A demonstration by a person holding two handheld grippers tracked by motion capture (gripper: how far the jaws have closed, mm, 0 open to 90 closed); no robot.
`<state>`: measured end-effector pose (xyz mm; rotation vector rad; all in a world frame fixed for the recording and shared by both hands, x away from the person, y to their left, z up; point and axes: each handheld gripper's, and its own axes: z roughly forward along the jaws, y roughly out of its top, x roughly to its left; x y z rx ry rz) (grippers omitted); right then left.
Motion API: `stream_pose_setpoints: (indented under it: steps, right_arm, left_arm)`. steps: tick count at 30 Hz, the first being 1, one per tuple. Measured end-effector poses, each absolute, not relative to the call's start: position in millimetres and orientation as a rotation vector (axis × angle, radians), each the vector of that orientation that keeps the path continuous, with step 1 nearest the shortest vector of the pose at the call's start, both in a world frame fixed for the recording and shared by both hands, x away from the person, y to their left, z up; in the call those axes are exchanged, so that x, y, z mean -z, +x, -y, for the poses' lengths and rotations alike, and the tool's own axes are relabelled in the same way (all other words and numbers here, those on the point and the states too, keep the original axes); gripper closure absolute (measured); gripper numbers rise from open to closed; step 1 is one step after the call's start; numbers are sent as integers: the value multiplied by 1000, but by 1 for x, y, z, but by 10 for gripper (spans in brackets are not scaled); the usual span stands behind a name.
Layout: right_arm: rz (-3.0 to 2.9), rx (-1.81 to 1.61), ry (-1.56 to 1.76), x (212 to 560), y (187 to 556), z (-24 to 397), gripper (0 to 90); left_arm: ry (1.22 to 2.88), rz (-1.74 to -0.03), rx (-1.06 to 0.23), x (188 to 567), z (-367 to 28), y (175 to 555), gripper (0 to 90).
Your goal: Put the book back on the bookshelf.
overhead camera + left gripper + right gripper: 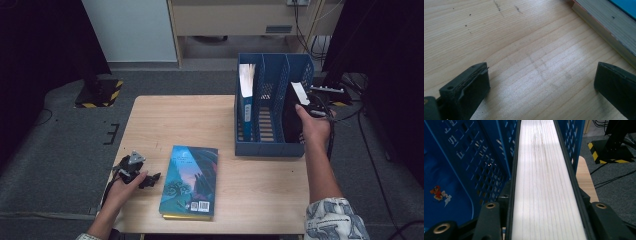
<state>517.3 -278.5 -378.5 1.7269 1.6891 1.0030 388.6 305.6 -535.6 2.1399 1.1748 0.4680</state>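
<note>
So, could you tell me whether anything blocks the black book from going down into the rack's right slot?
Nothing visible does. The right tongs grip the black book, already partly inside the rack's right slot. The only other book in the rack stands in the left slot.

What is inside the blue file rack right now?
The blue file rack holds a blue book standing in its left slot and a black book in its right slot, clamped by the right gripper. The middle slot looks empty, though its floor is partly hidden.
</note>
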Motion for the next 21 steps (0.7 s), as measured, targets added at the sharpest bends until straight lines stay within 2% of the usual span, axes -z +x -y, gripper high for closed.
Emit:
stream_pose_setpoints:
  steps: [9,21]
  right_arm:
    - [-1674,-1002,1703,375,520,278,530]
    - [-1648,-1003,1687,370,543,277,530]
  left_arm:
    - [2139,-1172,-468,536,-306,389,0]
    - [2141,-1172,-468,536,-306,389,0]
